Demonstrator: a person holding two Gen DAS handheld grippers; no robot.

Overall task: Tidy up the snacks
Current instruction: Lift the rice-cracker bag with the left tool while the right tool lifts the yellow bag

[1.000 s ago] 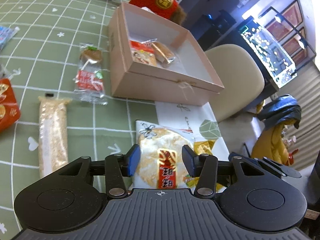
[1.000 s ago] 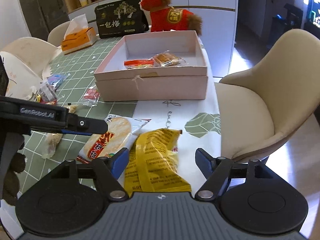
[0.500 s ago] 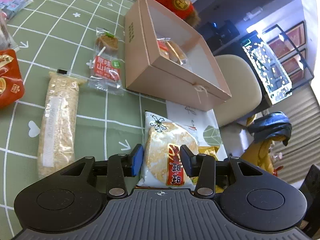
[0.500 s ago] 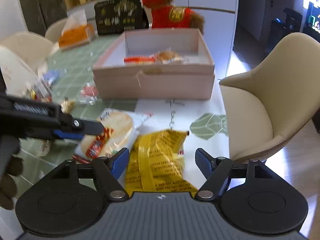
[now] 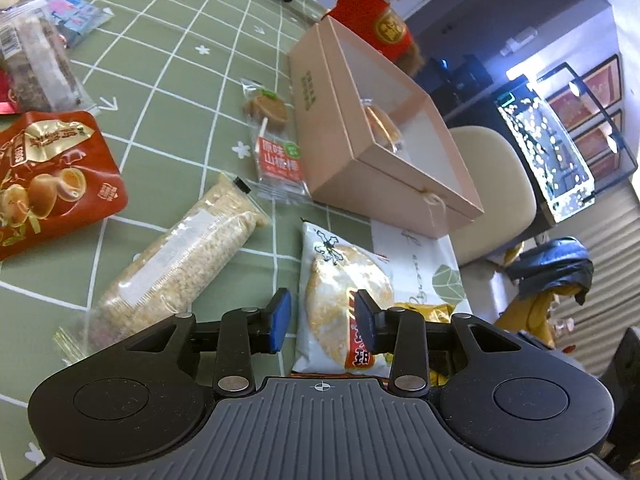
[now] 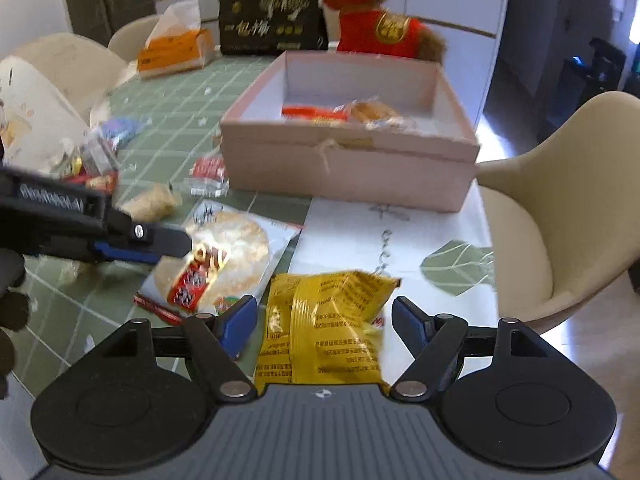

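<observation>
A white rice cracker pack [image 5: 336, 296] lies flat on the green checked tablecloth, and it shows again in the right wrist view [image 6: 236, 248]. My left gripper [image 5: 322, 316] straddles its near end with the jaws closing; the blue pads still stand slightly off the wrapper. A yellow snack packet [image 6: 324, 320] lies between the wide-apart fingers of my right gripper [image 6: 324, 322], which is open. The pink open box [image 6: 344, 172] stands beyond both, holding an orange packet and a wrapped pastry.
Left of the cracker pack lie an oat bar pack [image 5: 180, 256], a red pouch [image 5: 52, 176] and a lollipop packet [image 5: 276, 148]. A beige chair [image 6: 560, 220] stands off the table's right edge. A red plush toy [image 6: 380, 28], black box [image 6: 272, 20] and tissue box [image 6: 176, 48] sit at the back.
The left jaws have narrowed around the rice cracker pack, and that gripper has shifted and rolled a little. The right gripper has drifted slightly and stays open over the yellow packet.
</observation>
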